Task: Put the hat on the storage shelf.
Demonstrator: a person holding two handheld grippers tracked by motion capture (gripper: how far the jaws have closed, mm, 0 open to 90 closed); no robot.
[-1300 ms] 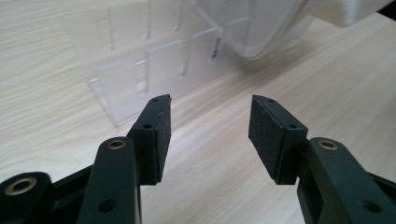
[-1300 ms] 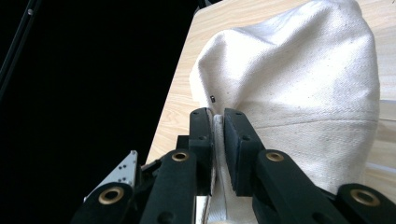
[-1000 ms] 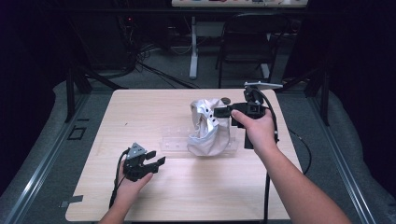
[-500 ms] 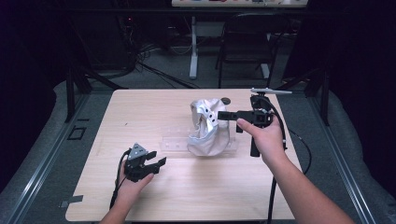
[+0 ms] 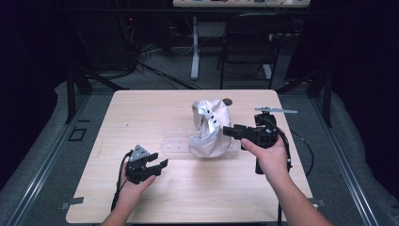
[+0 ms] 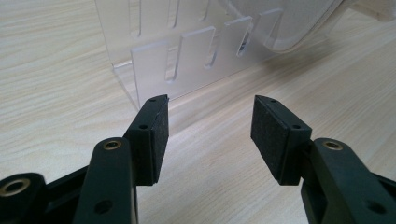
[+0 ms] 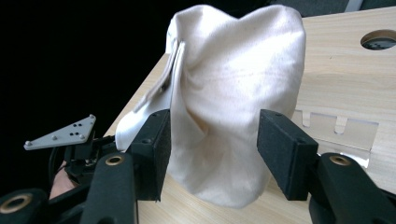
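A white cloth [image 5: 209, 129] with a row of dark buttons is heaped upright over a clear slotted acrylic rack [image 5: 176, 145] at the table's middle. My right gripper [image 5: 227, 132] is just right of the cloth and points left at it. Its jaws have just been opening and are open; in the right gripper view the cloth [image 7: 233, 70] stands just ahead of my right gripper [image 7: 212, 140], and the pads do not press on it. My left gripper [image 5: 159, 160] rests at the front left, open. In its own view my left gripper [image 6: 210, 119] faces the rack [image 6: 187, 56] with nothing between the pads.
The wooden table [image 5: 141, 108] has a round dark hole [image 5: 227, 101] behind the cloth. A folding chair [image 5: 244, 42] and cables stand beyond the far edge. The right gripper's cable [image 5: 306, 146] trails off the table's right side.
The right gripper let go of the cloth's top, opened its jaws, and drew back to the right and lower. The left gripper stayed where it was.
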